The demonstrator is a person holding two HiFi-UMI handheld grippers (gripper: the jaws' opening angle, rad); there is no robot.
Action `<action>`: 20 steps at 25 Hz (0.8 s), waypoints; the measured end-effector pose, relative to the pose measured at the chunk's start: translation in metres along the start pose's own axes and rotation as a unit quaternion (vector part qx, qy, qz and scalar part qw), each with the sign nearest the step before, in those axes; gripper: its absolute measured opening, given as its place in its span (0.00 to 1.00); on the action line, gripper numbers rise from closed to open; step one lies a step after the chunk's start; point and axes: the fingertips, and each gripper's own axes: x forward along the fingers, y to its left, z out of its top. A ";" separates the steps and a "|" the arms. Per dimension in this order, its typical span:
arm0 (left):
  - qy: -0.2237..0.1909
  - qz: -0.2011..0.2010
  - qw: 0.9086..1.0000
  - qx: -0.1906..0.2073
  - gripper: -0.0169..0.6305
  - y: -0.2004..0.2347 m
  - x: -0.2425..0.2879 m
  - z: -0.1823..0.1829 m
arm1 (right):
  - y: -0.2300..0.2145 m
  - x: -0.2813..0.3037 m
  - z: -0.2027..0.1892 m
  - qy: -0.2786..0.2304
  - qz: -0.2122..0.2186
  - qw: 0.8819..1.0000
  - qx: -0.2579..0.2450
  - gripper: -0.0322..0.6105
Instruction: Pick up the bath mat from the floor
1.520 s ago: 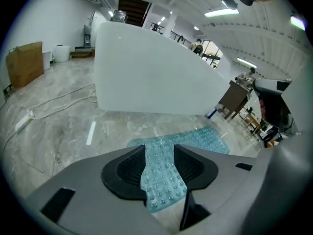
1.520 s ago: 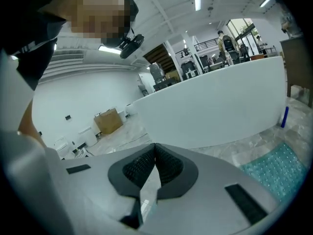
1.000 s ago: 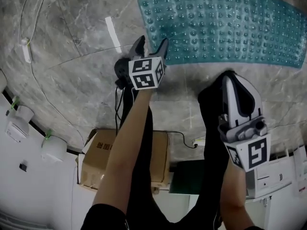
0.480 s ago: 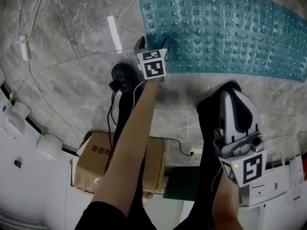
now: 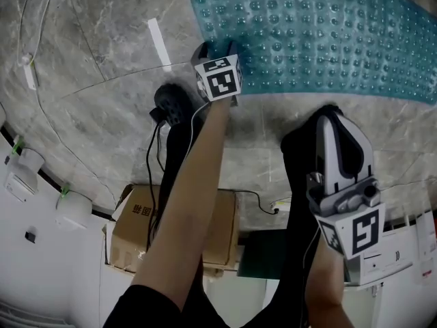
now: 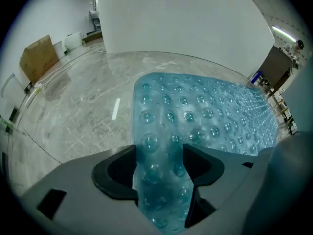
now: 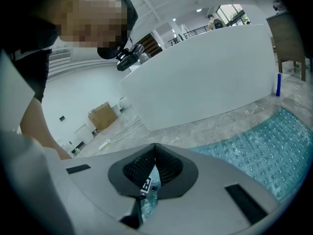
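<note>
Grey, veined stone floor (image 5: 102, 67) fills my head view, glossy and smooth, with a white tape strip (image 5: 159, 43) on it. On it lies the mat (image 5: 328, 33), flat, translucent teal, rubbery and studded with round bubbles. My left gripper (image 5: 217, 46) is down at its near left corner, jaws closing with the corner between them, pads not visibly pressing on it. My right gripper (image 5: 332, 113) hangs apart from the mat, its ribbed black pads pressed together on nothing. Behind my legs sits a brown cardboard box (image 5: 177, 231).
</note>
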 end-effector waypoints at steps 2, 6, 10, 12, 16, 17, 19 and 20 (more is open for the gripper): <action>0.007 -0.022 1.000 0.003 0.42 -0.008 -0.001 0.001 | 0.001 0.001 0.002 -0.001 0.001 1.000 -0.004 0.07; 0.018 -0.037 0.999 0.015 0.20 -0.024 -0.012 0.006 | 0.003 0.003 0.014 -0.012 0.002 1.000 -0.020 0.07; 0.015 -0.038 0.999 0.021 0.14 -0.041 -0.043 0.022 | 0.005 -0.007 0.023 -0.016 -0.003 0.999 -0.037 0.07; 0.011 -0.059 0.998 0.035 0.13 -0.055 -0.067 0.032 | 0.011 -0.017 0.030 -0.011 -0.007 0.999 -0.044 0.07; -0.004 -0.114 0.992 0.060 0.10 -0.085 -0.125 0.061 | 0.024 -0.045 0.077 -0.021 -0.019 0.999 -0.039 0.07; -0.008 -0.126 0.990 0.065 0.09 -0.094 -0.142 0.068 | 0.027 -0.053 0.094 -0.026 -0.022 0.999 -0.037 0.07; -0.017 -0.149 0.986 0.078 0.08 -0.115 -0.178 0.085 | 0.032 -0.073 0.128 -0.037 -0.031 0.998 -0.042 0.07; -0.021 -0.159 0.983 0.085 0.08 -0.126 -0.197 0.094 | 0.035 -0.083 0.145 -0.042 -0.036 0.997 -0.046 0.07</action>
